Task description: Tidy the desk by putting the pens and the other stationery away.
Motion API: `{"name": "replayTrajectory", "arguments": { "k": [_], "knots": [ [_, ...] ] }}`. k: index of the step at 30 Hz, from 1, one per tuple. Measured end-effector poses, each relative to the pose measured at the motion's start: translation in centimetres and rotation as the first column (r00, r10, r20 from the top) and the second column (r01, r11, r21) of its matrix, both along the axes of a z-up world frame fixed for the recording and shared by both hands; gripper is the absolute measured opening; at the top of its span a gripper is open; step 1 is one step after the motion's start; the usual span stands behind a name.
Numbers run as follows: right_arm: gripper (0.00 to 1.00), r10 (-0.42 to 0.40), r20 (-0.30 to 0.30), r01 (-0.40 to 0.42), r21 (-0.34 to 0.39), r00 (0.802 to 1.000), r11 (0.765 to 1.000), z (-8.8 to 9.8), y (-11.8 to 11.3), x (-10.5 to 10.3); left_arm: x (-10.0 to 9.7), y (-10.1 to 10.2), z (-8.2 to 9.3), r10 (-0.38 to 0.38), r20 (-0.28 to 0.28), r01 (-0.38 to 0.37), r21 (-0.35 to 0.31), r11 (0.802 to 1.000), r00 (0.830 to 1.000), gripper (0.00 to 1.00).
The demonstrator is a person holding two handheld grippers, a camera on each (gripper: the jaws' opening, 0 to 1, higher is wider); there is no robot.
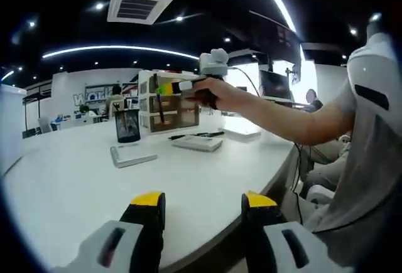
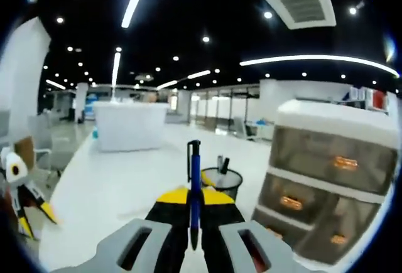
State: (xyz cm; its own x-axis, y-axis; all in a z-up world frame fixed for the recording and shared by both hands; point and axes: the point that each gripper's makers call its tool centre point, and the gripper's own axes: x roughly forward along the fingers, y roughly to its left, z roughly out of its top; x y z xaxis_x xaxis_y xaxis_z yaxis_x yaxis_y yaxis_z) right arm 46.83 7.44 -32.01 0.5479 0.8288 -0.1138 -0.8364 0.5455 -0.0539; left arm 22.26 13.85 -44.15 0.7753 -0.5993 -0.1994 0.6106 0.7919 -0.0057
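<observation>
My right gripper is shut on a blue pen that stands upright between its yellow-tipped jaws. Just beyond the pen sits a black mesh pen cup with a few pens in it. In the left gripper view a person's arm reaches in from the right and holds the right gripper in front of the drawer unit, the pen hanging from it. The pen cup stands to the left of the drawers. My left gripper stands open above the near table edge, nothing between its jaws.
On the white table lie a grey L-shaped item, a white flat pad with dark pens behind it, and a white stack. The translucent drawer unit fills the right. The left gripper shows at far left.
</observation>
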Motion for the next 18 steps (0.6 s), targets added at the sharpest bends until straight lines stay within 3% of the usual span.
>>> {"name": "replayTrajectory", "arguments": {
  "k": [6,18],
  "knots": [
    [0.03,0.013,-0.007,-0.013,0.04,1.0,0.999,0.0,0.9,0.2,0.0,-0.1,-0.1,0.001,-0.002,-0.001,0.01,1.0,1.0,0.49],
    [0.03,-0.027,-0.021,0.027,0.026,0.999,0.999,0.6,1.5,3.7,-0.2,0.2,0.4,-0.001,0.002,0.001,-0.004,1.0,1.0,0.49]
  ]
}}
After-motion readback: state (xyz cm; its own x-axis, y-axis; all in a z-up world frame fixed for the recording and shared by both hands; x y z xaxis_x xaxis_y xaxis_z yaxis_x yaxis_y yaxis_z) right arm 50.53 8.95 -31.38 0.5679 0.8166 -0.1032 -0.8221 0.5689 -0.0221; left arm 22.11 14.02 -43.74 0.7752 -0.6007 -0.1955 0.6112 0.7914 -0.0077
